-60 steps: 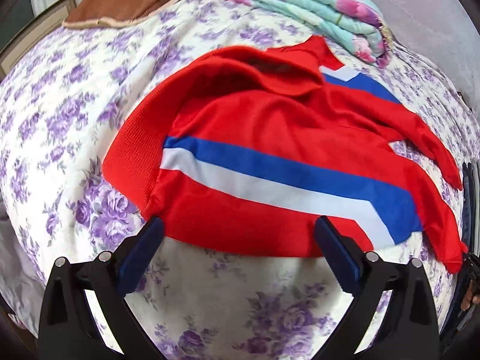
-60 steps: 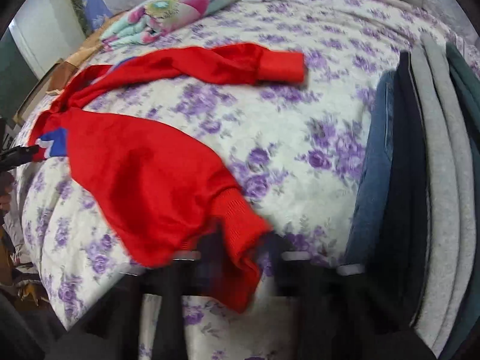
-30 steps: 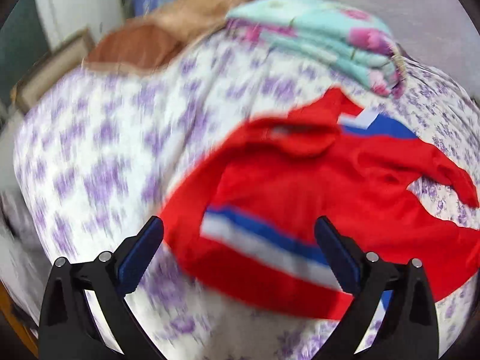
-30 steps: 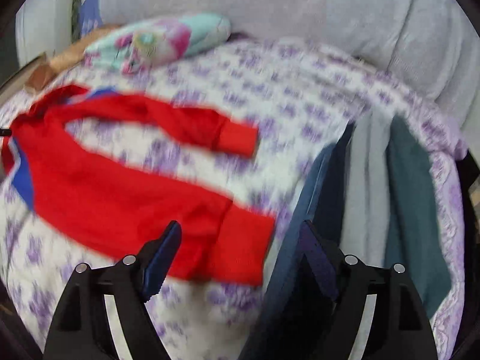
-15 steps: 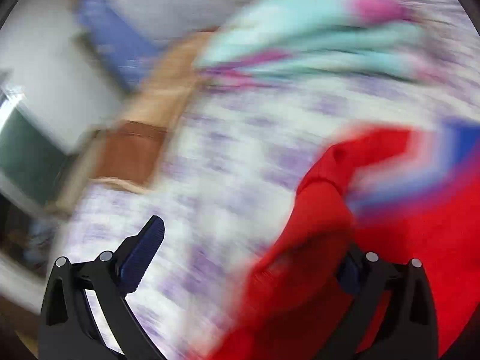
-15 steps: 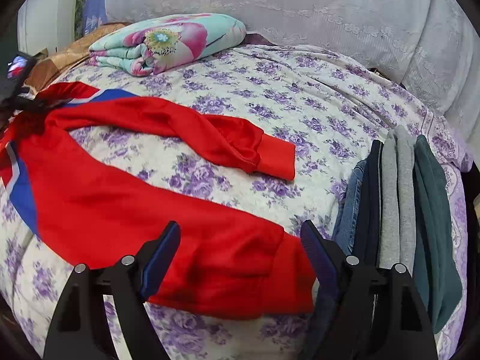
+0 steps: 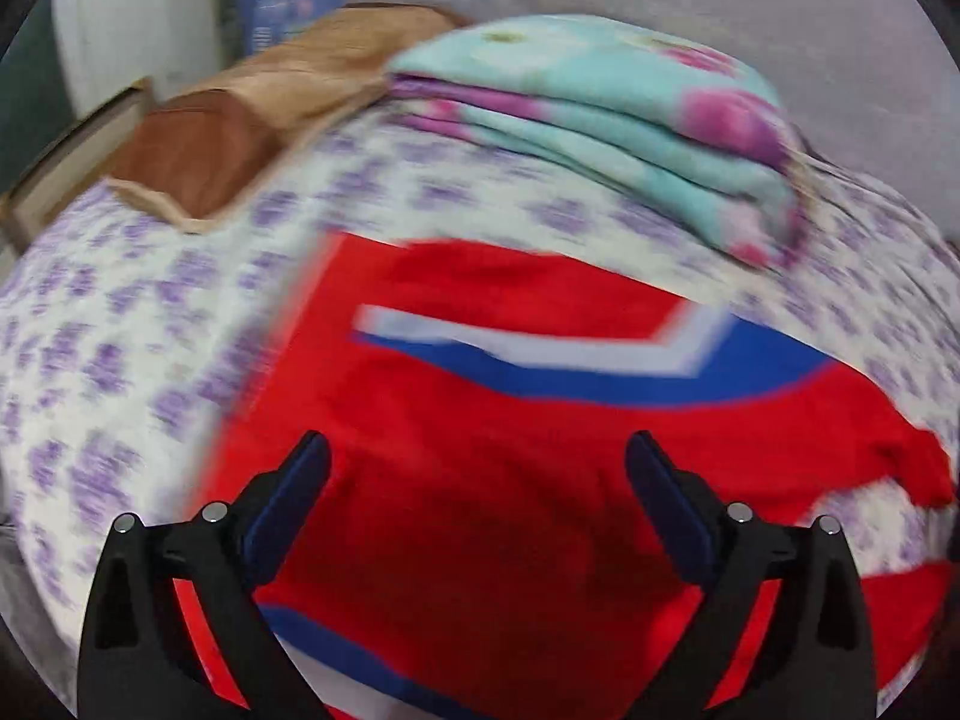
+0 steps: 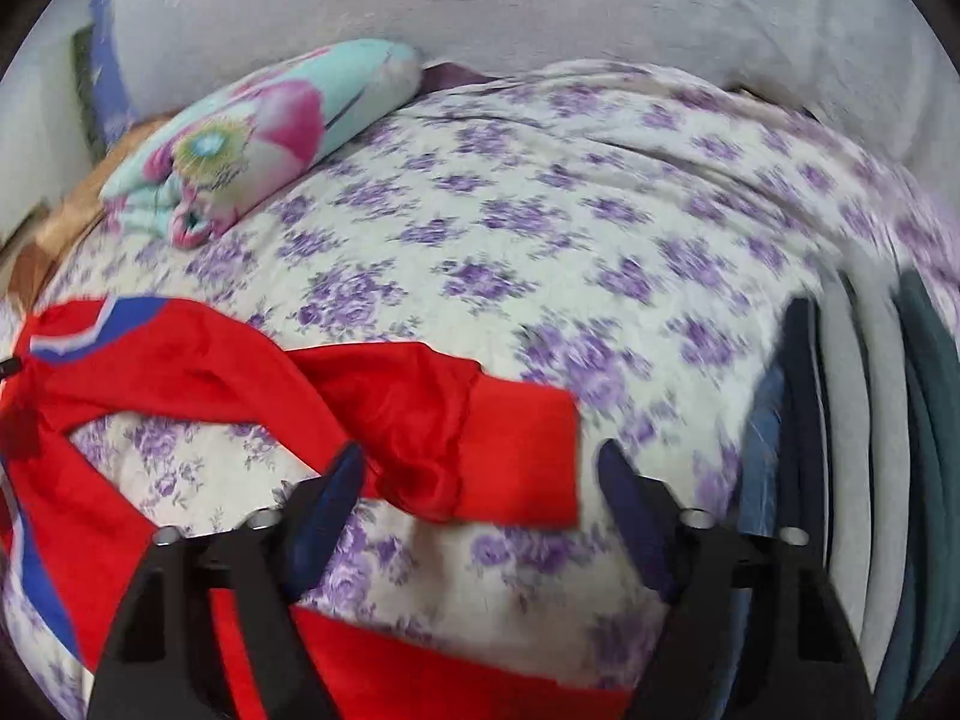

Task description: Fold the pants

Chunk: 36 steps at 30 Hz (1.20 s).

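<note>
Red pants (image 7: 510,480) with a blue and white stripe lie spread on a bed with a purple flowered sheet (image 7: 120,324). My left gripper (image 7: 477,468) is open and empty, hovering over the waist part. In the right wrist view the far leg's cuff (image 8: 516,456) lies between the jaws of my right gripper (image 8: 480,480), which is open; whether it touches the cuff I cannot tell. The near leg (image 8: 420,672) runs under that gripper. Both views are blurred.
A folded turquoise flowered blanket (image 7: 600,120) and a brown pillow (image 7: 204,156) lie at the head of the bed. A stack of folded clothes (image 8: 870,480) in blue, grey and green lies at the right edge. A pale curtain (image 8: 540,0) hangs behind.
My right gripper let go of the near leg's cuff, opened and moved forward to the far leg's cuff. My left gripper swung over the waist, which now lies spread with its stripe farther away.
</note>
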Available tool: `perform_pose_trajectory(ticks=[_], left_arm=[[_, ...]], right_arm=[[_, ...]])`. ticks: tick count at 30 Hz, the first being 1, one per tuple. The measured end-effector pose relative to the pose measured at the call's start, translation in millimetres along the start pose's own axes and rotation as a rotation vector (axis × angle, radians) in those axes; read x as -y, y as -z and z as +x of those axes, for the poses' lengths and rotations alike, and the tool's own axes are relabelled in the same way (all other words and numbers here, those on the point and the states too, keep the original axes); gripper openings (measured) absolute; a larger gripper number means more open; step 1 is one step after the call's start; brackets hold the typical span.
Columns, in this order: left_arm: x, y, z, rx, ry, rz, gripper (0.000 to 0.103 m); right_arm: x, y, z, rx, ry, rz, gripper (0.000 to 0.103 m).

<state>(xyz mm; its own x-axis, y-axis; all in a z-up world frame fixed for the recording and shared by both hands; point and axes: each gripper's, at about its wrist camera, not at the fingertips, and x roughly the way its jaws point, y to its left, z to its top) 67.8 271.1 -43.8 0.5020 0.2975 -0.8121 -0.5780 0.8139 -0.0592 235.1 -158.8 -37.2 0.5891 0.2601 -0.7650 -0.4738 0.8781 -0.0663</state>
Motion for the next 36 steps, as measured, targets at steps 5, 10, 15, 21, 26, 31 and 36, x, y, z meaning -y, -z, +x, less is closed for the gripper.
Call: perform_pose_trajectory(ticks=[5, 10, 15, 21, 26, 31, 36], left_arm=[[44, 8, 20, -0.008, 0.041, 0.018, 0.096], [45, 20, 36, -0.014, 0.056, 0.027, 0.096], [22, 22, 40, 0.021, 0.045, 0.006, 0.096], [11, 16, 46, 0.018, 0.062, -0.050, 0.096], [10, 19, 43, 0.043, 0.068, -0.043, 0.096], [-10, 15, 35, 0.072, 0.136, -0.134, 0.096], [-3, 14, 36, 0.062, 0.129, -0.116, 0.098]], right_arm=[[-35, 15, 1, 0.001, -0.031, -0.269, 0.066], [-28, 13, 49, -0.096, 0.106, -0.365, 0.018], [-13, -5, -20, -0.077, -0.228, -0.269, 0.013], [5, -54, -81, 0.060, -0.216, -0.206, 0.016], [44, -67, 50, -0.168, 0.219, -0.031, 0.055], [77, -34, 37, -0.061, 0.182, 0.138, 0.064], [59, 0, 50, -0.139, 0.039, 0.144, 0.064]])
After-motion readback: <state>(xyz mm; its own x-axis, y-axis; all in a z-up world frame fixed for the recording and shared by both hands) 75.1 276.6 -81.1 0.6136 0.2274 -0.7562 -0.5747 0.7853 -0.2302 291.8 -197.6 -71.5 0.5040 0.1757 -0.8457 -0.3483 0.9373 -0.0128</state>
